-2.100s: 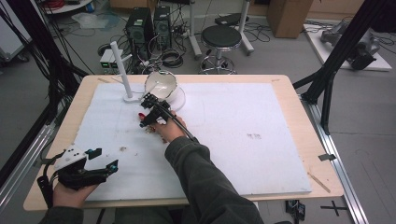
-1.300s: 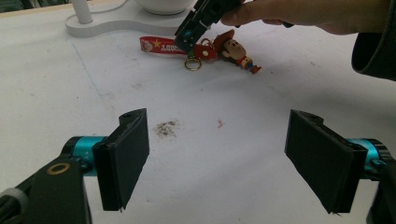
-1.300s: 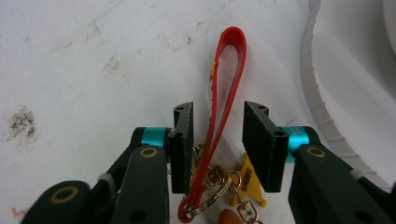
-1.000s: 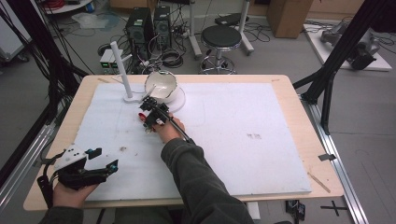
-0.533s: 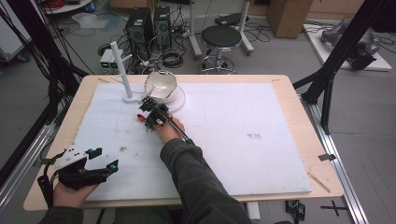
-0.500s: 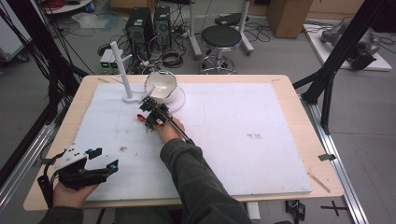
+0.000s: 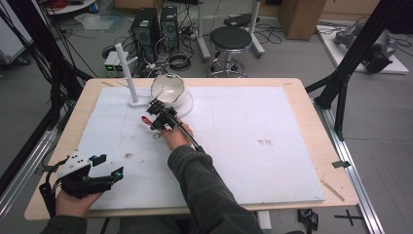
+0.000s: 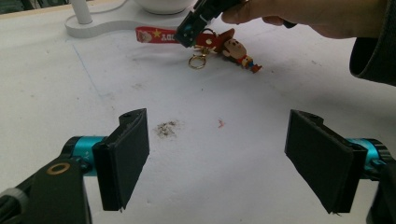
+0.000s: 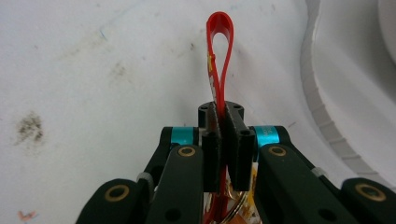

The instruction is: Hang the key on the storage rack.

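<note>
A keychain lies on the white mat in front of the bowl stand: a red strap (image 8: 152, 33), a brass ring (image 8: 198, 61) and a small monkey figure (image 8: 235, 48). My right gripper (image 9: 223, 116) is shut on the red strap (image 9: 219, 42), whose loop sticks out beyond the pads. From above, the right gripper (image 7: 157, 117) points toward the far left, with the strap (image 7: 145, 119) at its tip. My left gripper (image 8: 219, 158) is held wide open over bare mat, with nothing between its pads. It is at the front left of the table (image 7: 108, 165).
A white bowl (image 7: 168, 90) sits on a white stand base (image 9: 345, 93) just beyond the right gripper. An upright white post (image 7: 125, 70) stands to its left. Small dirt smudges (image 8: 166, 129) mark the mat. A wooden table edge (image 7: 336, 146) surrounds the mat.
The right gripper's jaws have drawn together on the red strap beside the bowl stand. Both hands have kept their places.
</note>
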Demonstrator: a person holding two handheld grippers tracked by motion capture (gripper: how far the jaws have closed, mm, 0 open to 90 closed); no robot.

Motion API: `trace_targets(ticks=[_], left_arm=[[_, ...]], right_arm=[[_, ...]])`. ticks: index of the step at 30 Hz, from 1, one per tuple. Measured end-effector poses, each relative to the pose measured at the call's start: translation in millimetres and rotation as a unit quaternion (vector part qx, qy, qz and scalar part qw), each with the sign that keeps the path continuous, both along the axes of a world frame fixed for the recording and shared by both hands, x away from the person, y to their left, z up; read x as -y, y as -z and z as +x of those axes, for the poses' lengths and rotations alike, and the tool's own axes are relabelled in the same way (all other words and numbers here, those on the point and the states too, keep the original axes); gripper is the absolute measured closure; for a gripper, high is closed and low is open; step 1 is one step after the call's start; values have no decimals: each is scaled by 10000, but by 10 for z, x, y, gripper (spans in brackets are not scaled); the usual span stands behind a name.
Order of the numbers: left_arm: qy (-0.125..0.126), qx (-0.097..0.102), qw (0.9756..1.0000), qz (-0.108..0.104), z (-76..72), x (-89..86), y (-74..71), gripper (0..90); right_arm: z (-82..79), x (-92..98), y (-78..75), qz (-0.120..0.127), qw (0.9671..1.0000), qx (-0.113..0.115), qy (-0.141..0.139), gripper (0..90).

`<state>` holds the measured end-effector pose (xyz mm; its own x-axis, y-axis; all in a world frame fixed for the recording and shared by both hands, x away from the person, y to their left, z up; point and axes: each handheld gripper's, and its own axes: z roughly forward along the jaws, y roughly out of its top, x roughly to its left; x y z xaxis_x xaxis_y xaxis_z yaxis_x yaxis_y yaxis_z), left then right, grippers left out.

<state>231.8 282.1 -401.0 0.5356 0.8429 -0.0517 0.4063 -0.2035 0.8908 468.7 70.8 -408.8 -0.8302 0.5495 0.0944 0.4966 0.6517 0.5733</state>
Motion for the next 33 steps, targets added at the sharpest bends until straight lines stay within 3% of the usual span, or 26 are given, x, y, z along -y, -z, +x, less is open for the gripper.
trace_targets(ticks=[7, 20, 33], left_arm=[[28, 7, 10000, 11, -2, 13, -2, 224], [5, 14, 10000, -1, -9, 11, -3, 224], [-7, 27, 10000, -10, -9, 4, -5, 224]], right_arm=[[-49, 30, -48, 171, 9998, 97, 1, 858], [-155, 90, -271, 674, 9960, 573, -84, 859], [-186, 136, -325, 909, 9937, 641, -125, 860]])
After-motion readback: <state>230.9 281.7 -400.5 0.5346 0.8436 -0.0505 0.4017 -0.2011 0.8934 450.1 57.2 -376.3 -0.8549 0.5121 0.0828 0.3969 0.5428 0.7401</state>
